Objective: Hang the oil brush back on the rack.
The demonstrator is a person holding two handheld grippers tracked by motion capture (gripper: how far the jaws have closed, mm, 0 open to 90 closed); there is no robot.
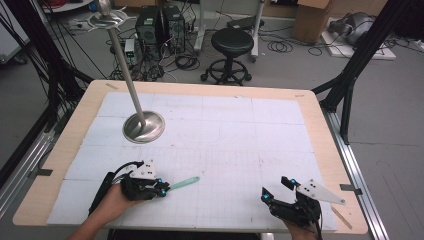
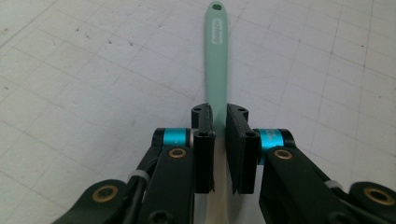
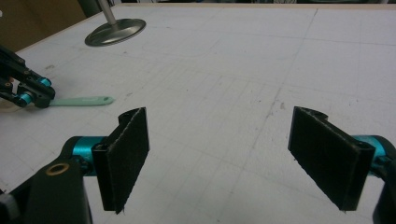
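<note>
Holding a mint-green spatula (image 2: 216, 70) in my left gripper (image 1: 162, 189), near-left on the mat (image 1: 240, 140); jaws are clamped on the handle where green meets the pale end, and the green handle points right, just above the mat. No earlier frame to compare. My right gripper (image 1: 277, 189) sits near-right, well apart from the spatula, jaws spread wide with only bare mat between the pads (image 3: 126, 154). Metal stand (image 1: 144, 126) rests far-left on the mat, pole tilting up and away.
</note>
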